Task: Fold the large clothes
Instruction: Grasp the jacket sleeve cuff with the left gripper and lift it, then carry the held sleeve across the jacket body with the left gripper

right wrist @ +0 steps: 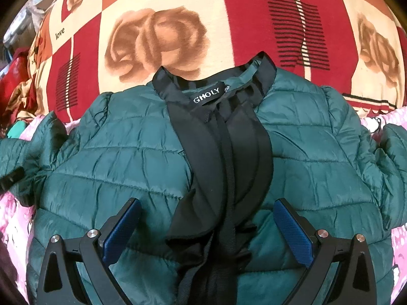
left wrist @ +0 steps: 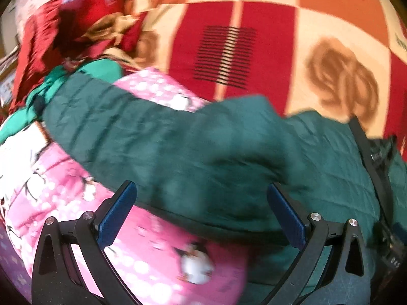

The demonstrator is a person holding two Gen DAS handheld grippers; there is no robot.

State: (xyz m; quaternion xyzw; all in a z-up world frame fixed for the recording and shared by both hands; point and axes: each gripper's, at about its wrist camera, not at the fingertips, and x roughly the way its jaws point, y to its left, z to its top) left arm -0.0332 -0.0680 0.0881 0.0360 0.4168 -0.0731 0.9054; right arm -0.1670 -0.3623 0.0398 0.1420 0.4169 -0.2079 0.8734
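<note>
A dark green quilted jacket point(right wrist: 122, 167) lies spread front-up on a pink printed sheet point(right wrist: 15, 218), its black collar and "GHOLY" label point(right wrist: 209, 92) at the far side and a black front placket point(right wrist: 229, 167) running down the middle. My right gripper point(right wrist: 207, 204) is open above the jacket's lower middle, its jaws on either side of the placket. In the left wrist view the jacket's sleeve point(left wrist: 157, 150) stretches across the pink sheet point(left wrist: 152, 259). My left gripper point(left wrist: 201, 188) is open over the sleeve's near edge, holding nothing.
A red, cream and orange rose-patterned blanket point(right wrist: 162, 38) covers the surface beyond the jacket. A heap of red and light green clothes point(left wrist: 66, 40) lies at the far left in the left wrist view. The right gripper's black body point(left wrist: 376, 167) shows at the right edge.
</note>
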